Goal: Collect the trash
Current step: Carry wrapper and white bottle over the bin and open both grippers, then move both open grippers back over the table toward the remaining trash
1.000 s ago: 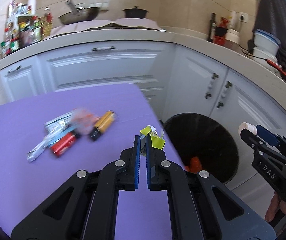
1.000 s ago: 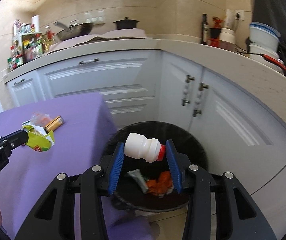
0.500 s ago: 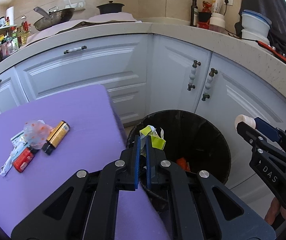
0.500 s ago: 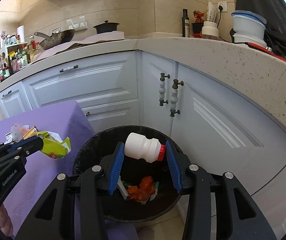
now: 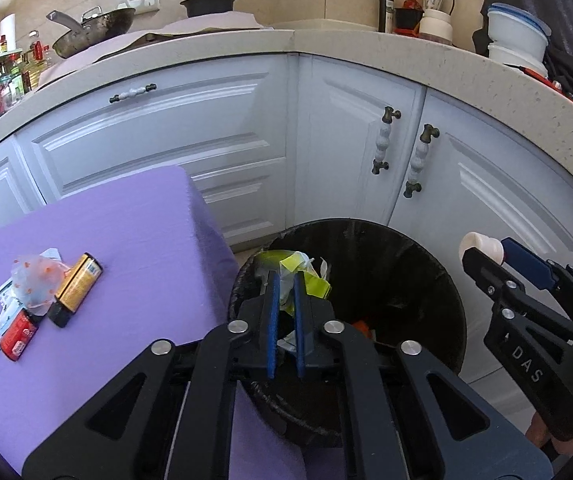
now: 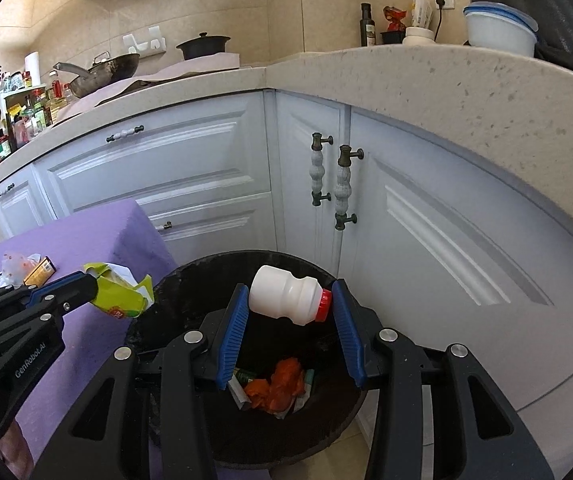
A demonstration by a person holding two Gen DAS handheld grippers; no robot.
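My left gripper (image 5: 284,276) is shut on a crumpled yellow-green wrapper (image 5: 306,274) and holds it over the left rim of the black trash bin (image 5: 438,280); the wrapper also shows in the right wrist view (image 6: 120,292). My right gripper (image 6: 288,298) is shut on a white plastic bottle with a red cap (image 6: 286,295), held sideways above the bin (image 6: 190,276). Orange and other trash (image 6: 276,384) lies in the bin's bottom. More trash lies on the purple table (image 5: 126,240): a yellow-black packet (image 5: 74,290), a red packet (image 5: 16,334) and a clear wrapper (image 5: 32,282).
White kitchen cabinets (image 5: 206,128) with a stone counter (image 5: 466,68) curve behind the bin. A wok (image 5: 94,28), a pot (image 5: 208,2), bottles and bowls (image 5: 516,40) stand on the counter. The bin stands on the floor at the table's right edge.
Both grippers have moved right, from over the table toward the bin. The wrapper now hangs over the bin's rim and the bottle is above its opening.
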